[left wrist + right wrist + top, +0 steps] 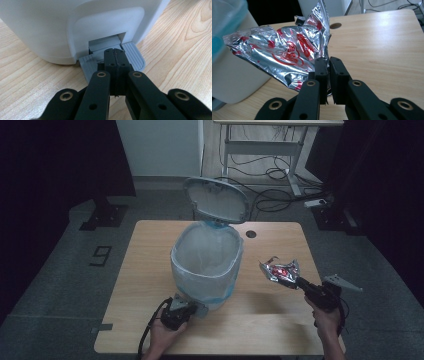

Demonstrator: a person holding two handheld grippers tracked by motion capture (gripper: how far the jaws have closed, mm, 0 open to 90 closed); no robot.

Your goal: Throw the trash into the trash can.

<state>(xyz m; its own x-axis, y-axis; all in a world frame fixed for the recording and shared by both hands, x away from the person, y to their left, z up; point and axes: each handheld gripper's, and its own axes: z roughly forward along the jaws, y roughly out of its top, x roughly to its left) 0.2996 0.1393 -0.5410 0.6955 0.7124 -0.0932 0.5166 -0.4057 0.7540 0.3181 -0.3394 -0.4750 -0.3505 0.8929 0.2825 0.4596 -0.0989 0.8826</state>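
wrapper: crumpled silver foil wrapper [287,53] with red print, clamped in right hand-held gripper [328,61], held above worktop right of bin
bin: one white pedal bin [207,265], lid [216,199] up, clear liner with blue edge
left hand-held gripper [115,53]: jaws together, tips on grey pedal [135,53]
count: one wrapper, two grippers
surface: light wood worktop [270,320]; grey floor, cables behind

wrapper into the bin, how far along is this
Done: the bin lid stands open, with the left gripper, jaws shut, pressing on the pedal. In hand: the right gripper is clamped on the crumpled foil wrapper, held above the table to the right of the bin. Left: carry it over the lined opening and let go.
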